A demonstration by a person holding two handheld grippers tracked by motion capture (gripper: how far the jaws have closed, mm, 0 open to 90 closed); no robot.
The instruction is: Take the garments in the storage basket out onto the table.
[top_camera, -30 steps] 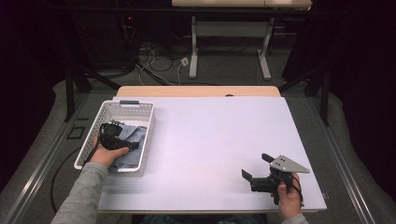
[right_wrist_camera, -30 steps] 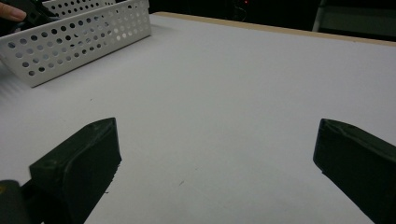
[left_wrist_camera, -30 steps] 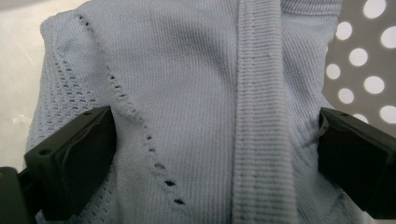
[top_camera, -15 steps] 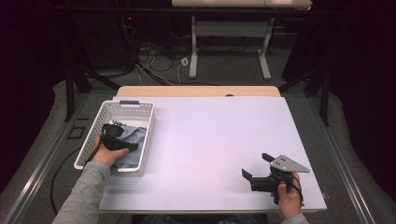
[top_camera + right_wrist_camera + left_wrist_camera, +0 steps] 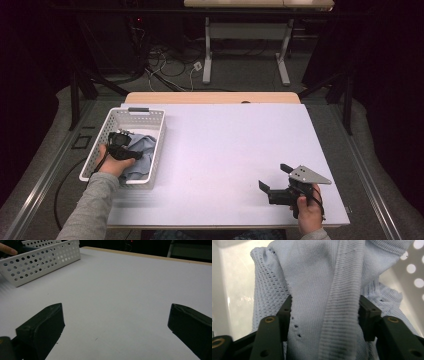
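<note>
My left gripper (image 5: 324, 315) in the white basket (image 5: 150, 117), jaws just closing, seemingly pinching the pale blue cloth (image 5: 324, 277), my right gripper (image 5: 115, 320) spread wide above the table (image 5: 130, 280)

One white basket (image 5: 150, 116), one pale blue cloth (image 5: 141, 150), two grippers, one table (image 5: 225, 150).

The basket (image 5: 126, 146) sat on the table's (image 5: 225, 150) left side, with the cloth (image 5: 141, 152) in it. The left gripper (image 5: 119, 145) was in the basket, on the cloth. The right gripper (image 5: 274, 181) stood well apart, near the table's front right corner.
</note>
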